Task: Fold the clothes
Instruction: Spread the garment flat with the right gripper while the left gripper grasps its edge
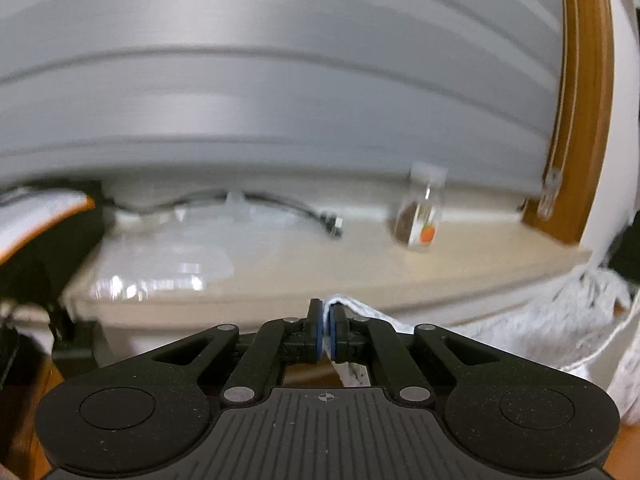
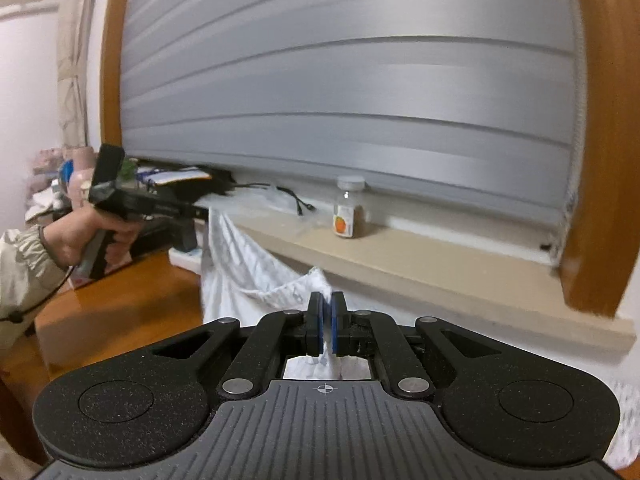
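While both views faced the window, the grey slatted blind (image 2: 344,80) filled most of each picture, framed by an orange-brown wooden surround (image 2: 592,160). Below it ran a pale sill (image 1: 360,264), and lower left lay the wooden bench (image 2: 120,304).

The white patterned garment (image 2: 240,272) hung in front of the sill, stretched between my two claws and sagging in the middle, clear of the bench along its upper edge. How far its lower part reached I could not tell.

My left claw (image 1: 326,322) was pressed together, pinching an edge of the garment between its blue pads (image 1: 318,336). In the right wrist view the same claw appeared at upper left, gripped by my left hand (image 2: 92,232) in a pale sleeve (image 2: 20,268).

My right claw (image 2: 327,320) was likewise pressed together, pinching another part of the garment.

On the sill stood a small clear bottle (image 2: 349,210) with an orange label, upright. A dark cable (image 1: 288,204) lay to its left, beside clear plastic wrapping (image 1: 168,256).
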A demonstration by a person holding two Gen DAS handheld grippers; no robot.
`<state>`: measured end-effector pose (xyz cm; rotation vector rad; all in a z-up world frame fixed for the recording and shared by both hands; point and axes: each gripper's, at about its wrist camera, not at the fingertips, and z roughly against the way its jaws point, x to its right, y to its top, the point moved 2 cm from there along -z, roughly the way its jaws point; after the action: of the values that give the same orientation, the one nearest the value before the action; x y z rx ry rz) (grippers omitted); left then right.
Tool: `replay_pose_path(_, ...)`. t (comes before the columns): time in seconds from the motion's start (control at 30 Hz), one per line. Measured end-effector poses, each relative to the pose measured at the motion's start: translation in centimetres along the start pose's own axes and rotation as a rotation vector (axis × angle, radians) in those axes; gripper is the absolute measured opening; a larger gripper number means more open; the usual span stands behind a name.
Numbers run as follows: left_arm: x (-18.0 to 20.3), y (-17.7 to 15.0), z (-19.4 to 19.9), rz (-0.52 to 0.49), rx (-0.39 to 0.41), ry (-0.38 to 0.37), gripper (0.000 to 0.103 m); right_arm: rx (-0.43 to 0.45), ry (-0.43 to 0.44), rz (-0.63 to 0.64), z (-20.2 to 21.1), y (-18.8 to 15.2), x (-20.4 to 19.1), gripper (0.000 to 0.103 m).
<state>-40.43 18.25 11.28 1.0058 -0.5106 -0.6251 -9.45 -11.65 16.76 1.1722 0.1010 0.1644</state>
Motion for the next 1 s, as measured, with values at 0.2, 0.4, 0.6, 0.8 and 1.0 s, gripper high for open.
replay_pose_path(0.2, 0.4, -2.9, -1.3, 0.010, -0.036, 0.014, 0.048, -0.065, -0.095, 0.039, -4.5, -0.9, 1.0, 0.005)
replay_pose_path(0.4, 1.9, -4.9, -0.9, -0.023, -0.032, 0.036, 0.075, -0.187, -0.193, 0.003, -8.2, -3.6, 3.9, 0.009)
replay_pose_path(0.6, 3.4, -5.3, -0.1, -0.029, -0.006, 0.031, 0.078, -0.195, -0.162, -0.013, -6.6, -5.1, 3.6, 0.018)
replay_pose_path(0.8, 4.9, -5.2, -0.6, -0.057, -0.013, 0.029, 0.078, -0.218, -0.051, 0.026, -4.6, -6.3, 0.5, 0.022)
replay_pose_path(1.0, 5.6, -4.6, 0.2, -0.051, -0.003, -0.020, 0.078, -0.268, 0.036, 0.087, -3.7, -8.2, -3.3, 0.028)
